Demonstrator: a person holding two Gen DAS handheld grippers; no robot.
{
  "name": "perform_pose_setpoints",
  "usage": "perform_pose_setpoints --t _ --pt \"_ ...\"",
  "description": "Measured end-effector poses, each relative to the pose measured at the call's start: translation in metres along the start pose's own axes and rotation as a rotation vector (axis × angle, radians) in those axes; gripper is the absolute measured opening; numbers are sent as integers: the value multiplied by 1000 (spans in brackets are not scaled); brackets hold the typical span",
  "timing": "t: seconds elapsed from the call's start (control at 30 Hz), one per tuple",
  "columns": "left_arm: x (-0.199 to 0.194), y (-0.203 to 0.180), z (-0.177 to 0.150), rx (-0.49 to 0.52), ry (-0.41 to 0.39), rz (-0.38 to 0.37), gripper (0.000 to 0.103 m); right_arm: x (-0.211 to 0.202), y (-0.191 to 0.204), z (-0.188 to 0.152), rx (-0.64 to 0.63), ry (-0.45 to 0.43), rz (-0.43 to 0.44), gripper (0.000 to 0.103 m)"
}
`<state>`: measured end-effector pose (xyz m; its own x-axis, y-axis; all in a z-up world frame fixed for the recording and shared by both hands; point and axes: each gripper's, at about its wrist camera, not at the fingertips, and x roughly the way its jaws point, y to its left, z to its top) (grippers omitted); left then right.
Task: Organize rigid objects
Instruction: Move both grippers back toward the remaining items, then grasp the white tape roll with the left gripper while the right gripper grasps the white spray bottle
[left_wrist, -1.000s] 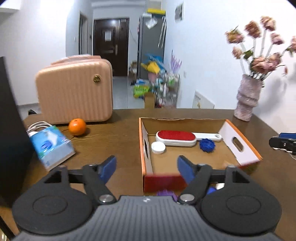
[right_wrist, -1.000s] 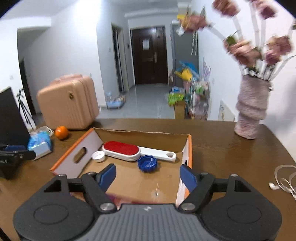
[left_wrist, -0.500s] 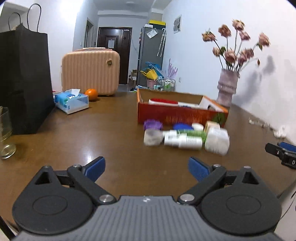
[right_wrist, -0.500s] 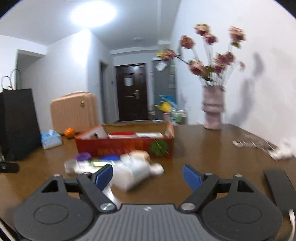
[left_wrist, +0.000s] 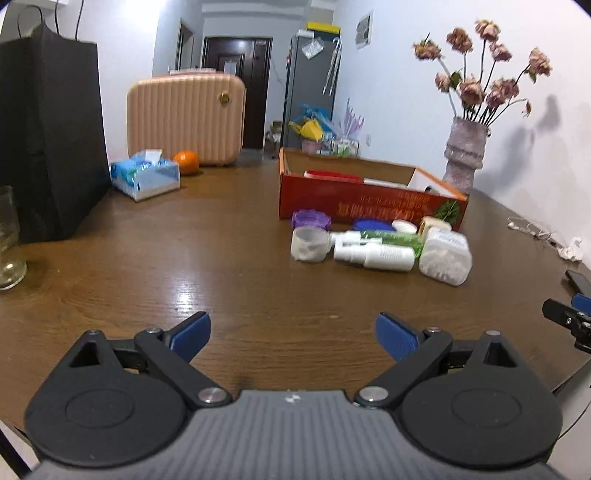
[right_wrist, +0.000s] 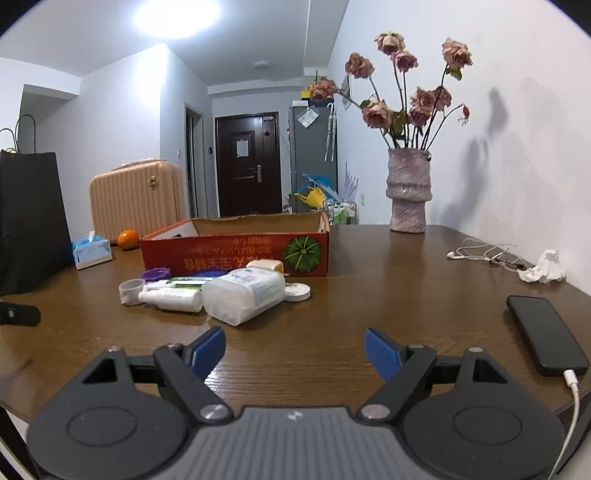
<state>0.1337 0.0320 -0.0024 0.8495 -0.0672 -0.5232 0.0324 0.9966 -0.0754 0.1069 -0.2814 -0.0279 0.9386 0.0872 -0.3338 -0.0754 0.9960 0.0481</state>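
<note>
A red cardboard box (left_wrist: 369, 205) (right_wrist: 236, 254) stands on the wooden table, with a red and white item (left_wrist: 332, 174) inside. In front of it lie a clear cup (left_wrist: 309, 243) (right_wrist: 131, 291), a white spray bottle (left_wrist: 373, 255) (right_wrist: 171, 296), a green tube (left_wrist: 391, 237), a purple lid (left_wrist: 311, 218) (right_wrist: 156, 274), a blue lid (left_wrist: 368, 224), a white lid (right_wrist: 296, 292) and a clear plastic jar (left_wrist: 445, 256) (right_wrist: 245, 294). My left gripper (left_wrist: 292, 334) is open and empty, low over the table, well short of the pile. My right gripper (right_wrist: 294, 349) is open and empty, just short of the jar.
A black bag (left_wrist: 48, 144), a glass (left_wrist: 9, 240), a tissue pack (left_wrist: 146, 175), an orange (left_wrist: 186, 161) and a pink suitcase (left_wrist: 184, 118) stand at the left and back. A flower vase (right_wrist: 408, 192), earphones (right_wrist: 484, 254), crumpled tissue (right_wrist: 545, 271) and a charging phone (right_wrist: 545, 334) are at the right.
Both grippers have pulled back and dropped from above the box to low near the table's front edge. The loose pile in front of the box has come into view. Both stay open.
</note>
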Motion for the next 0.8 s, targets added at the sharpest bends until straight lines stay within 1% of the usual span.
perform_pose_setpoints --t 0.03,0.1,0.17,0.23,0.33,0.37,0.43,0.5,0.57,0.63,0.67,0.7,0.8 --pt "5 0 1 3 7 1 97 3 1 -1 -1 6 5 76" --pt "15 0 5 8 15 1 96 10 5 0 -20 23 23 64" --pt "26 0 12 14 13 -8 94 19 14 2 -62 44 58 59" --pt "42 -1 22 28 9 -21 91 27 26 7 -100 49 106 58" --pt "72 -3 39 54 40 -37 82 46 48 22 -176 44 184 57" --pt "79 -3 44 70 39 -39 77 54 57 27 -208 46 206 57" --pt "95 -4 55 113 21 -48 76 74 75 37 -274 55 248 56" --pt "113 -5 65 143 28 -71 75 95 94 45 -341 62 291 54" --pt "131 -5 74 154 49 -81 74 117 111 52 -389 78 321 53" --pt "147 -6 80 167 59 -99 72 137 125 57 -415 99 348 48" --pt "154 -7 81 169 69 -112 70 150 132 58 -434 122 353 44" --pt "160 -7 82 168 80 -128 68 159 137 59 -447 142 350 43" --pt "171 -4 81 151 94 -176 65 179 143 61 -442 184 354 41"
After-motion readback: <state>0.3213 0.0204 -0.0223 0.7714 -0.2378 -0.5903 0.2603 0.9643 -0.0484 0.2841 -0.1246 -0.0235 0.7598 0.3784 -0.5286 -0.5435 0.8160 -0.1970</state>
